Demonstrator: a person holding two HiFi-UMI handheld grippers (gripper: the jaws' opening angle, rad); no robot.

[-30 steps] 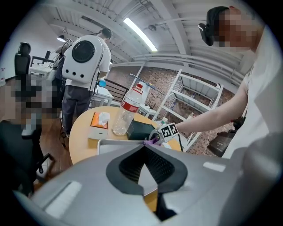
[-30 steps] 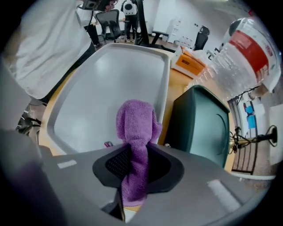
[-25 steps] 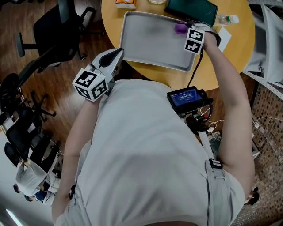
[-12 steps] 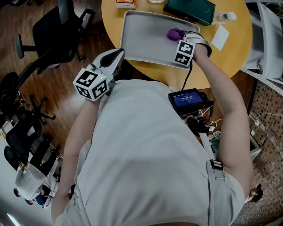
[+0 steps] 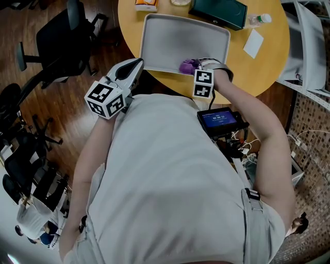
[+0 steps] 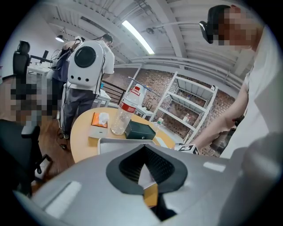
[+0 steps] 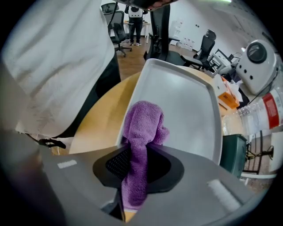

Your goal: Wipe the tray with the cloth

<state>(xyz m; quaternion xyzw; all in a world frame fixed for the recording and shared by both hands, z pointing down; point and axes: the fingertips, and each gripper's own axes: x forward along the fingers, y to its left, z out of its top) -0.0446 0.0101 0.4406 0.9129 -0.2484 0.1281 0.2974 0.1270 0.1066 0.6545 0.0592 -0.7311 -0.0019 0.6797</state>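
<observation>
The grey metal tray (image 5: 175,36) lies on a round wooden table (image 5: 268,62); I also see the tray (image 7: 185,97) in the right gripper view and the tray's (image 6: 112,143) near edge in the left gripper view. A purple cloth (image 5: 188,66) presses on the tray's near rim, right of middle. My right gripper (image 5: 195,67) points down, shut on the cloth (image 7: 141,128), which runs up between the jaws of that gripper (image 7: 138,152). My left gripper (image 5: 136,64) hovers off the tray's near left corner; this gripper (image 6: 143,150) has its tips together and holds nothing.
Beyond the tray stand a dark green box (image 5: 219,11), a plastic bottle (image 5: 260,20), a white card (image 5: 253,44) and an orange packet (image 5: 145,4). Office chairs (image 5: 67,36) are left of the table. A small screen device (image 5: 219,119) hangs at my waist. A person (image 6: 86,75) stands behind the table.
My right gripper has dragged the cloth from the tray's far right corner across to the near edge, toward me and leftward. The left gripper has stayed in place.
</observation>
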